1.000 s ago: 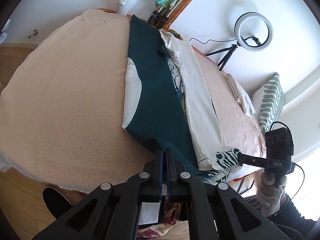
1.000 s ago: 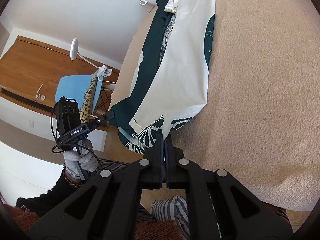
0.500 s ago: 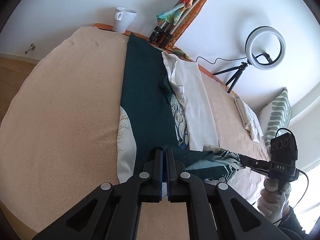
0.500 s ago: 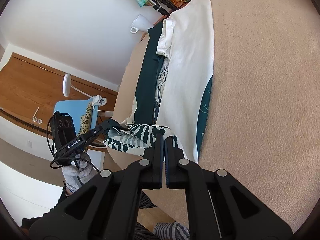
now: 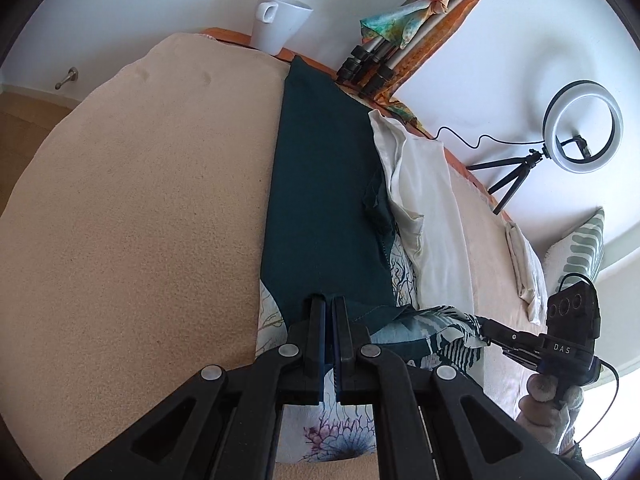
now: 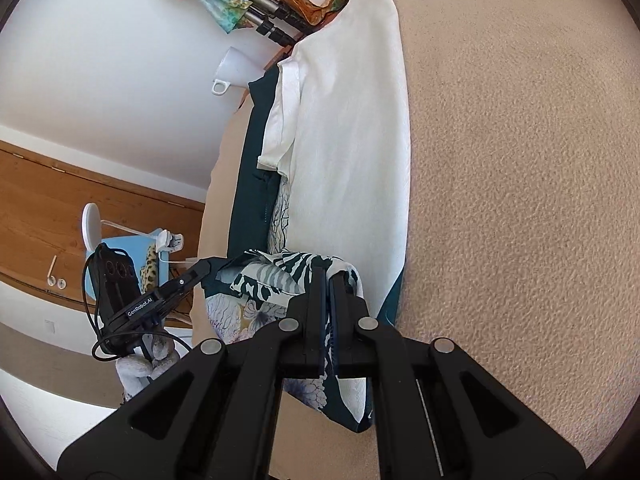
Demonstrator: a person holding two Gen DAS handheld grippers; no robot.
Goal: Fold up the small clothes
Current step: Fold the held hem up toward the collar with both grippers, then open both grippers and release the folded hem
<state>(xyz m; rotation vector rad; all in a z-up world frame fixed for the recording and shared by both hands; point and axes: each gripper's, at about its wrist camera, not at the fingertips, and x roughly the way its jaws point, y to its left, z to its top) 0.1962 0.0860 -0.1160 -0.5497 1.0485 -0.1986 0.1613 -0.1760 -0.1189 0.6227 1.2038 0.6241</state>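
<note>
Garment: a dark teal piece [image 5: 328, 208] with a white-and-teal leaf and coral print lies lengthwise on the beige blanket [image 5: 140, 220], its near hem raised and doubled toward the far end, printed side showing.
White garment: a cream shirt [image 6: 352, 128] lies flat along the teal piece's right side, overlapping its edge, sleeve cuff turned toward the teal cloth.
Left gripper: the left gripper [image 5: 329, 304] has its fingers pressed together on the near left part of the hem, dark cloth pinched between the pads.
Right gripper: the right gripper [image 6: 329, 274] has its fingers clamped on the striped, printed corner of the same hem, which bunches over the tips.
Between the grippers: the lifted hem spans from one to the other in a slack, crumpled band above the printed lower layer.
Hands: a light glove covers each hand, the right one [image 5: 548, 404] and the left one [image 6: 140, 364].
Blanket: it covers the surface on both sides of the clothes.
Far edge: a white mug [image 5: 278, 24] stands on the wooden rim, with folded tripod legs [image 5: 372, 64] under a colourful scarf beside it.
Right side: a ring light [image 5: 586, 126] on a small tripod, a folded pale cloth [image 5: 524, 268], a striped pillow [image 5: 580, 256].
Left side: a blue chair [image 6: 132, 252] by a wooden wall.
</note>
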